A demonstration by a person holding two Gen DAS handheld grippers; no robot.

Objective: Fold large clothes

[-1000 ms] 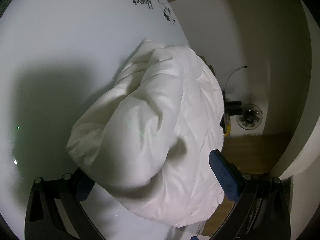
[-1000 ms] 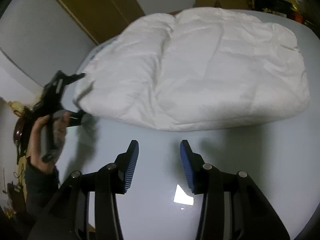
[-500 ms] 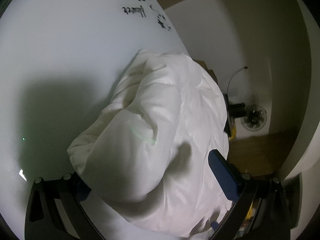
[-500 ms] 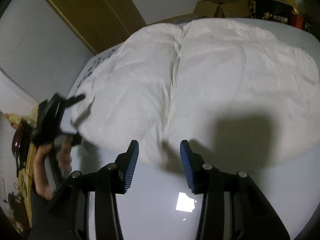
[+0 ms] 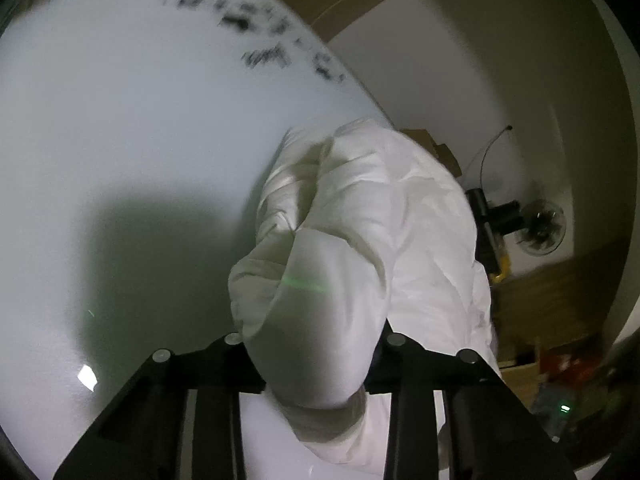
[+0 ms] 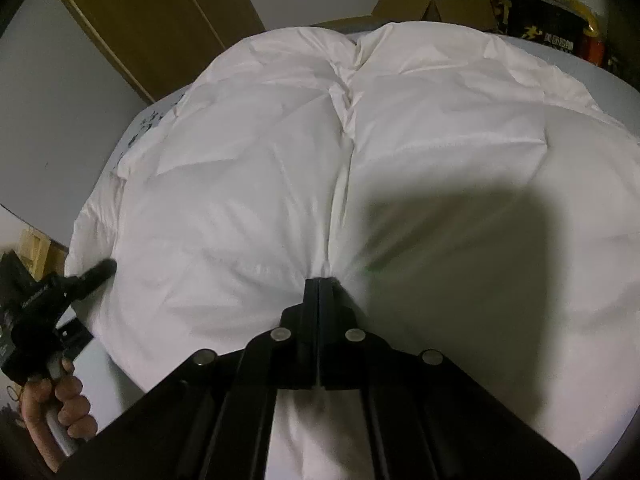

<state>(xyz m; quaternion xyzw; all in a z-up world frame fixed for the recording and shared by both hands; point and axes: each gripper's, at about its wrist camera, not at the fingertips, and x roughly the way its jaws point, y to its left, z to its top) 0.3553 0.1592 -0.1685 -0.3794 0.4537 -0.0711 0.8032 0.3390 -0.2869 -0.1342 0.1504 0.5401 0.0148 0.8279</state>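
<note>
Two grippers clamped on a white puffy jacket (image 6: 400, 160) spread over a pale table (image 5: 120, 140).

Seen from the right wrist: right gripper (image 6: 320, 280) with jaws just brought fully together, pinching a fold of jacket at the near edge, creases fanning out from the pinch. At far left of that view, a hand (image 6: 60, 412) holding the left gripper (image 6: 102, 270), tips at the jacket's left end. Seen from the left wrist: left gripper (image 5: 310, 340) with jaws just drawn in, pressing both sides of a thick bunched roll of jacket (image 5: 360, 240). Blurred black print at the table's far edge. Boxes (image 6: 432, 4) and a fan (image 5: 540, 228) beyond the table.
</note>
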